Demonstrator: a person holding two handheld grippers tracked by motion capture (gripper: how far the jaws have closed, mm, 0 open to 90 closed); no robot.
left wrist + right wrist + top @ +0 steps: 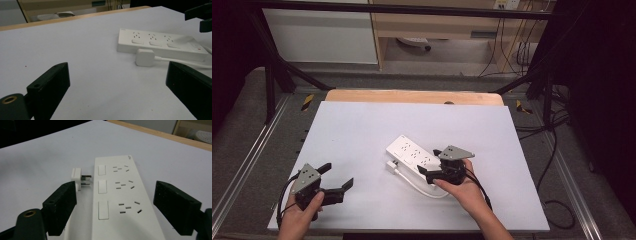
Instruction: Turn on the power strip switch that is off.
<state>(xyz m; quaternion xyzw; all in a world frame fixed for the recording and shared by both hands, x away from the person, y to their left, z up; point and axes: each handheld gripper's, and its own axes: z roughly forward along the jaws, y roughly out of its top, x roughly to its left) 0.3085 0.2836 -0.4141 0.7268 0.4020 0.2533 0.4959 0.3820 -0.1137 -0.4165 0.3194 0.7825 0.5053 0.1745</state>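
Note:
A white power strip (411, 151) with three sockets and three switches lies at an angle in the middle of the white table top (362, 125). Its white plug (391, 166) lies unplugged on the sheet beside it, prongs toward the strip, joined by a white cable (419, 187). My right gripper (429, 161) stands open at the strip's near end, one jaw on each side of the power strip (120, 195), with the plug (78, 178) just past the left jaw. My left gripper (338, 175) is open and empty at the front left, facing the plug (144, 57) and power strip (160, 43).
A wooden table edge (412, 96) borders the white sheet at the back. Black frame bars and cables (552, 150) run beside the table on the right. A cabinet (319, 35) and shelving stand on the floor beyond.

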